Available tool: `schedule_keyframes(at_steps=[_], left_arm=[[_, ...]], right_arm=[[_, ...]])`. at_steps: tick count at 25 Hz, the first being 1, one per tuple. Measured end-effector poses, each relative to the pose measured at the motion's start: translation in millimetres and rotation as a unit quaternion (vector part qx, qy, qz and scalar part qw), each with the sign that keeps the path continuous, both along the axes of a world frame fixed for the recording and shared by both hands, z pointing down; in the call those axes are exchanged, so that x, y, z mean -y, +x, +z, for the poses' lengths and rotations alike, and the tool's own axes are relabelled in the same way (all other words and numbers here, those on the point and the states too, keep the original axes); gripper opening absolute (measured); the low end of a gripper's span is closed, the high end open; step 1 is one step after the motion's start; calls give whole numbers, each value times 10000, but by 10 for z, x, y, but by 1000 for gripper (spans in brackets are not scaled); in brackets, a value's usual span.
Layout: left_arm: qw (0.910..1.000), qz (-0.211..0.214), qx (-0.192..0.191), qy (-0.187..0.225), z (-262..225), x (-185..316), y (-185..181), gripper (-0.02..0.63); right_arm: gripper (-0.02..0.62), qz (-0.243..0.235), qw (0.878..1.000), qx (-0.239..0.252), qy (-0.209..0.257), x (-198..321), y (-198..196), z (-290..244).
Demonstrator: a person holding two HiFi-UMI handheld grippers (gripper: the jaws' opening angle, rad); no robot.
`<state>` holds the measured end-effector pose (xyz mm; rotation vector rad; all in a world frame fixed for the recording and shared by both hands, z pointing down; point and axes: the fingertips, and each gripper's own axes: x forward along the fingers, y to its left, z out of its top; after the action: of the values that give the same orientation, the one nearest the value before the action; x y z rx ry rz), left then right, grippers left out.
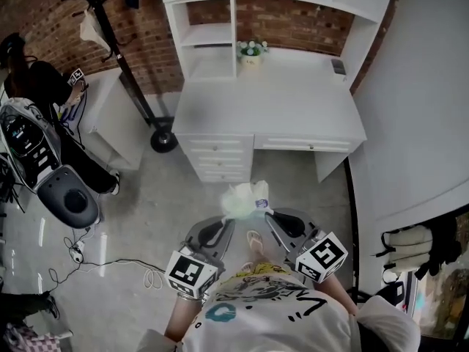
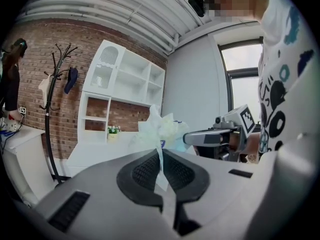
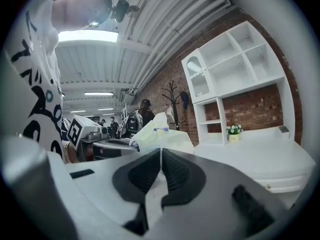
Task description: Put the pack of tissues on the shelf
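The pack of tissues (image 1: 245, 199) is a pale, crinkly plastic pack with blue print, hanging in the air in front of the white desk. My left gripper (image 1: 230, 222) is shut on the pack's left wrapper edge, and my right gripper (image 1: 267, 214) is shut on its right edge. In the left gripper view the pack (image 2: 161, 129) rises from between the closed black pads (image 2: 145, 171). Seen along the right gripper's jaws, the pack (image 3: 161, 135) stands just past the pinched tips. The white shelf unit (image 1: 209, 35) stands on the back of the desk.
The white desk (image 1: 271, 108) with drawers (image 1: 218, 160) is straight ahead; a small flower pot (image 1: 251, 53) and a dark remote (image 1: 338, 67) sit on it. A black coat stand (image 1: 132, 79) is to the left, and a white wall (image 1: 425, 94) to the right. People stand at the far left.
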<state>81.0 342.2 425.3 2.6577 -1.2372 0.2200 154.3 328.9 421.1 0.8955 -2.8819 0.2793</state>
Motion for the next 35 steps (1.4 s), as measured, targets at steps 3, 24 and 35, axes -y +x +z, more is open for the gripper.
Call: schedule_keyframes(at_steps=[3,24,35], left_arm=[[9999,-101,60,-23,15,202,-56,21],[9943,-1059,117,66,2,1637,-243,21],[9931,-1164,49,-102,67,1931,-287,21]], right_arm=[[31,-106,9999,2,-2,261,-53,-17],[31,-1042,9944,-52,189,1790,-284,-27],[31,-1177,9930,-87,-2,2118,-363,70]])
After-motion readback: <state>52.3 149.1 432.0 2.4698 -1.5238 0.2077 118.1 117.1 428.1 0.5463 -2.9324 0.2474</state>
